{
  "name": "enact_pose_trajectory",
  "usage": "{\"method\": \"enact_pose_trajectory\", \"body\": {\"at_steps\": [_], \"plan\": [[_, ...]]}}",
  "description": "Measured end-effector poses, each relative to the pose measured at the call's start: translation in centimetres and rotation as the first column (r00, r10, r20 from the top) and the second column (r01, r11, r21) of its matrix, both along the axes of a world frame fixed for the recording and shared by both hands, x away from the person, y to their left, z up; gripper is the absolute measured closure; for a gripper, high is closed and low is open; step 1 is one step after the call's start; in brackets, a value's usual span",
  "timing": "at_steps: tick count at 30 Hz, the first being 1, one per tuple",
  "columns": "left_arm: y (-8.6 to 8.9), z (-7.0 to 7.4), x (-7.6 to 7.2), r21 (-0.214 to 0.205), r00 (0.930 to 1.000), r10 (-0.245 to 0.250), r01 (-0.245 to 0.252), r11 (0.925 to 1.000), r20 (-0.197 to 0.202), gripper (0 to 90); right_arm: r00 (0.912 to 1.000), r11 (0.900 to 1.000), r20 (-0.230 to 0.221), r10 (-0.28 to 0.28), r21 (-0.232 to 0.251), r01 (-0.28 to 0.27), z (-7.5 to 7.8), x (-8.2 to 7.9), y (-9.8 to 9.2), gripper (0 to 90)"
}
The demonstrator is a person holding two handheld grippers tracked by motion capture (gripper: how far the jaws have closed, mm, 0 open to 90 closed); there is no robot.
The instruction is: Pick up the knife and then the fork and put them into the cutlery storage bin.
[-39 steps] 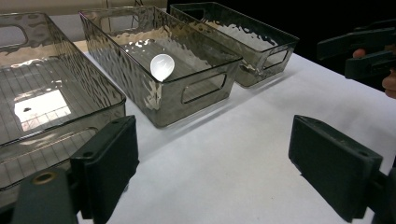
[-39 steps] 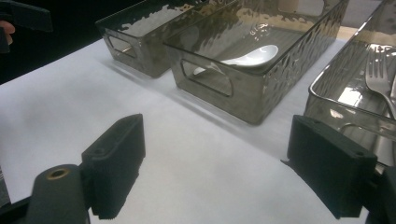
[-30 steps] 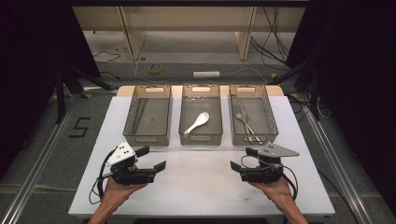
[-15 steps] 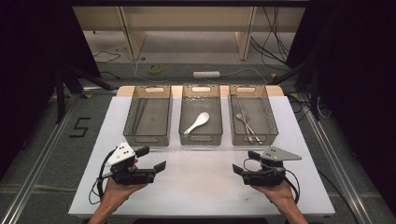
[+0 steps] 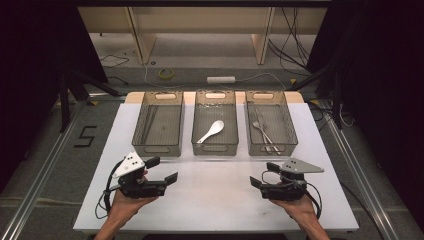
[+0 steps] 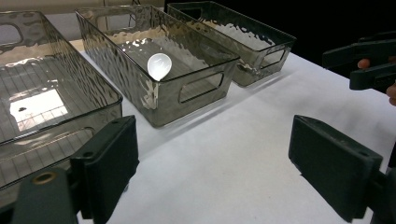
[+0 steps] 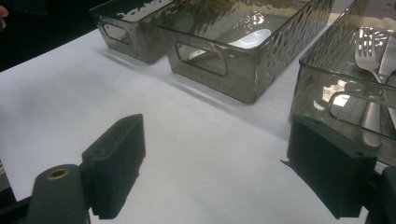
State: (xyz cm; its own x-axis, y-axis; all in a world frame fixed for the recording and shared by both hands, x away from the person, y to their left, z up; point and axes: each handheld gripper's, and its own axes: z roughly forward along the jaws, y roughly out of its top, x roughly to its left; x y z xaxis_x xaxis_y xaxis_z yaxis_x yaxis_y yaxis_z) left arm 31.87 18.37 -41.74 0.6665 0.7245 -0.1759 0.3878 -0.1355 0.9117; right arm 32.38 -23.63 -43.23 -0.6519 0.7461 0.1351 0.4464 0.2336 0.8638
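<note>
Three smoky clear bins stand side by side on the white table (image 5: 215,200). The left bin (image 5: 159,145) holds nothing. A white spoon (image 5: 211,131) (image 6: 159,65) (image 7: 254,38) lies in the middle bin (image 5: 215,147). A metal fork (image 5: 261,129) (image 7: 366,56) and a knife (image 7: 387,51) lie in the right bin (image 5: 289,125). My left gripper (image 5: 164,169) (image 6: 219,163) hovers open over the near left of the table, empty. My right gripper (image 5: 262,174) (image 7: 222,163) is open and empty at the near right, in front of the right bin.
Bare white table spreads between the two grippers and in front of the bins. The right gripper's jaws (image 6: 373,65) show at the far right of the left gripper view. Cables and a tape roll (image 5: 166,73) lie on the floor beyond the table.
My right gripper has drifted slightly toward the table's near edge. The left gripper has stayed in place. Both remain open.
</note>
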Motion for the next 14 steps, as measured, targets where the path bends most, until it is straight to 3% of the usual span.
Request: {"method": "enact_pose_trajectory", "body": {"at_steps": [14], "plan": [[-0.01,0.01,0.0,0.001,1.0,0.0,0.0,1.0,0.001,15.4,1.0,1.0,-0.003,0.001,-0.004,-0.001,-0.04,0.07,0.02,20.3]]}}
